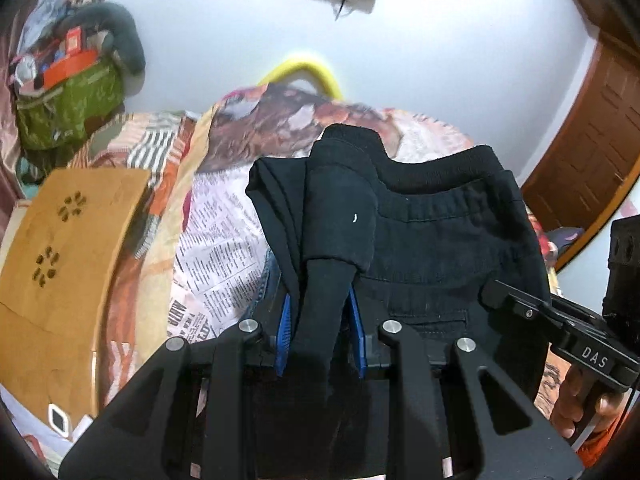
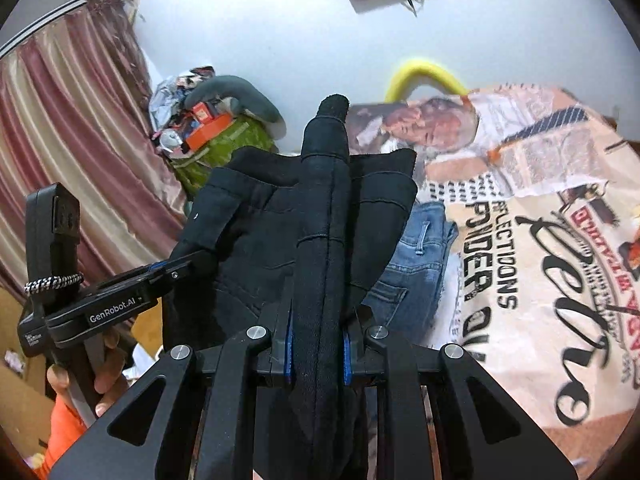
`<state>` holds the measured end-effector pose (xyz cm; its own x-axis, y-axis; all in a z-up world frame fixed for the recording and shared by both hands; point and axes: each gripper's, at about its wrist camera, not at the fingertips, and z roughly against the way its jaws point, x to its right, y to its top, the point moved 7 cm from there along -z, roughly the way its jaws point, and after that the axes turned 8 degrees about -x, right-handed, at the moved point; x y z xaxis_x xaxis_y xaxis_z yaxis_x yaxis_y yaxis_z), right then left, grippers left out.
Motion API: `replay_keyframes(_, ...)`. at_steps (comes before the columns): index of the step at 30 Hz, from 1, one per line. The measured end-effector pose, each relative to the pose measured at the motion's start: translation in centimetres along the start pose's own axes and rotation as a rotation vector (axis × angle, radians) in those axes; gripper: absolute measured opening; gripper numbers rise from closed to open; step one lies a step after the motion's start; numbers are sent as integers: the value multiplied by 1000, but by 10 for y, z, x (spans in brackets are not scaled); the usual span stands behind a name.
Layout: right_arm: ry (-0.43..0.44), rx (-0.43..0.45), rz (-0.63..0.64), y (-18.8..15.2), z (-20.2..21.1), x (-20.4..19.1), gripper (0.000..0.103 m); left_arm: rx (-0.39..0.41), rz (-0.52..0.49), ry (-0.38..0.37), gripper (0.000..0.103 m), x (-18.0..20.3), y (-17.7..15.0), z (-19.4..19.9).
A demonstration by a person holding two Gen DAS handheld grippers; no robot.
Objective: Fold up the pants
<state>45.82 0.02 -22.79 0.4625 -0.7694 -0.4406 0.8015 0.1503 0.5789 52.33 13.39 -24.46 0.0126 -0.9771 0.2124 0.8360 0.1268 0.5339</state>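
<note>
Black pants (image 1: pixel 448 240) hang bunched above the bed, held up by both grippers, with the elastic waistband on top. In the left wrist view my left gripper (image 1: pixel 320 316) is shut on a thick fold of the cloth between its blue pads (image 1: pixel 285 320). My right gripper (image 1: pixel 498 294) comes in from the right and pinches the same garment. In the right wrist view my right gripper (image 2: pixel 318 336) is shut on a rolled edge of the black pants (image 2: pixel 256 224), which stands up past its fingers. My left gripper (image 2: pixel 184 268) grips the cloth at the left.
Folded blue jeans (image 2: pixel 416 264) lie on the newspaper-print bedsheet (image 2: pixel 540 240) under the pants. A wooden lap table (image 1: pixel 68 240) lies on the left, a phone (image 1: pixel 59 420) near it. A green bag (image 1: pixel 68 104) piled with things stands by the wall, a door (image 1: pixel 592 144) at right, curtains (image 2: pixel 68 128) at left.
</note>
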Motion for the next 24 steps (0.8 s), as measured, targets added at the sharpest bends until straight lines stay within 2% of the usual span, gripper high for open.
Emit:
replay_keyframes(9,-82,-133,-45,-13,-73,43,15,-144,50,22,25,-29,-12,-103)
replay_keyframes(12,-131,-166,-32,-21,-82,51,17,-181,72,18,30,-39,-19,-123)
replay_keyframes(14,-152,-161,-11,-25,-79,52,19,-178,81,10,36,-41,-23,-124)
replay_keyframes(16,-199,-165,23,-29,-75,53,26,-181,95,27,47,-45,-24,-121)
replay_keyframes(20,-290,-172,51,-33,-66,63,35,-145,137,61,47,-53,-25,-99)
replay_keyframes(24,-345,-184,63,-39,-48,63,42,-126,114,92,47,-50,-27,-70)
